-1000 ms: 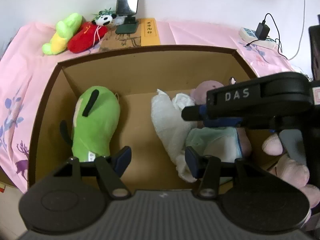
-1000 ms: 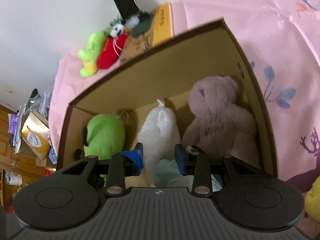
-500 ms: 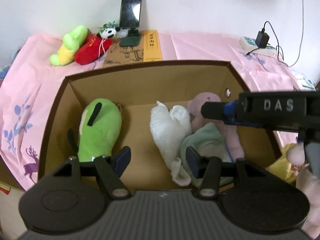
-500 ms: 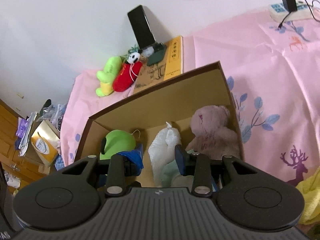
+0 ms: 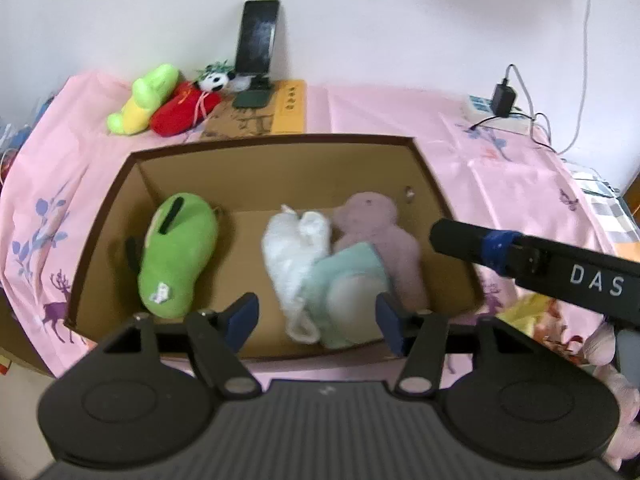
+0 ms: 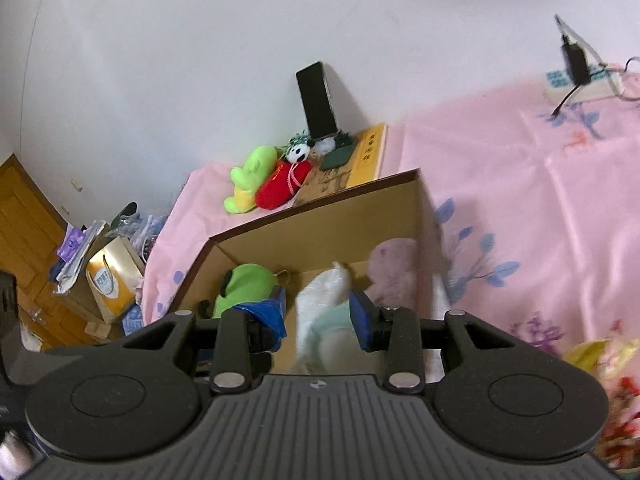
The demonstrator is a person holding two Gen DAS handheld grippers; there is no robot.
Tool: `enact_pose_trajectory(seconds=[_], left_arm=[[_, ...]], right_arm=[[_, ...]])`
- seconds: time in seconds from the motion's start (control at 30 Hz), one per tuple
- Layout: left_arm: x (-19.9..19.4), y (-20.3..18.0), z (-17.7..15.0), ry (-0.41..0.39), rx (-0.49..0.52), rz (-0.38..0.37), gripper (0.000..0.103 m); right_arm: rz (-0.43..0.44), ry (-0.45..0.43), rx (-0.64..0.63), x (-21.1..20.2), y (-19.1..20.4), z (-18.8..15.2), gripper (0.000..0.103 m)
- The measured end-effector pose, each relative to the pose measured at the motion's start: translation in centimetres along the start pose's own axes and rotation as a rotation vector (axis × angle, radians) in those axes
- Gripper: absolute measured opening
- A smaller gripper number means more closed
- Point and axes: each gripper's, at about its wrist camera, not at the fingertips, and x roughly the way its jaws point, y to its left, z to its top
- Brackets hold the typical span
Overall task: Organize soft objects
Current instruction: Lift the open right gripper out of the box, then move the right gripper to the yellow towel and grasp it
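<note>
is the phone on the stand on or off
Off, as far as it shows: the phone stands upright on its stand against the wall with a dark, unlit screen.

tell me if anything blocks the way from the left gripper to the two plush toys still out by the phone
Partly. The cardboard box sits between the left gripper and the green-yellow plush and red plush; its far wall stands just in front of them. Above the rim nothing visible blocks the way, so going over looks feasible.

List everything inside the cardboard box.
Inside the cardboard box: a green plush at the left, a white plush, a pale mint soft item and a pink bear. The mint item covers part of the bear; anything beneath them is hidden.
</note>
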Motion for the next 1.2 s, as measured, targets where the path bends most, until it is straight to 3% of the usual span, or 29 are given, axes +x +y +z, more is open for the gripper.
enact_pose_trajectory(seconds=[0.13, 0.3, 0.57, 0.73, 1.0, 1.2], left_arm=[[-1.0, -2.4, -0.2, -0.023, 0.020, -0.033, 0.059], [-1.7, -5.7, -0.9, -0.021, 0.055, -0.150, 0.059], [-0.1, -9.9, -2.7, 0.070, 0.083, -0.313, 0.059], [0.7, -12.6, -4.8, 0.152, 0.163, -0.430, 0.059], [1.6, -14.1, -7.6, 0.232, 0.207, -0.466, 0.059], [1.8, -13.6, -6.7, 0.174, 0.166, -0.454, 0.059]], right_arm=[[0.005, -0.020, 0.048, -2.9, -3.1, 0.3, 0.019], [-0.054, -0.058, 0.113, -7.5, -7.9, 0.3, 0.017], [-0.150, -0.053, 0.218, -13.4, -14.2, -2.2, 0.017], [-0.128, 0.009, 0.272, -15.0, -16.4, -4.1, 0.018], [-0.139, 0.059, 0.316, -15.5, -18.6, -5.6, 0.019], [-0.050, 0.001, 0.317, -14.7, -18.0, -3.3, 0.019]])
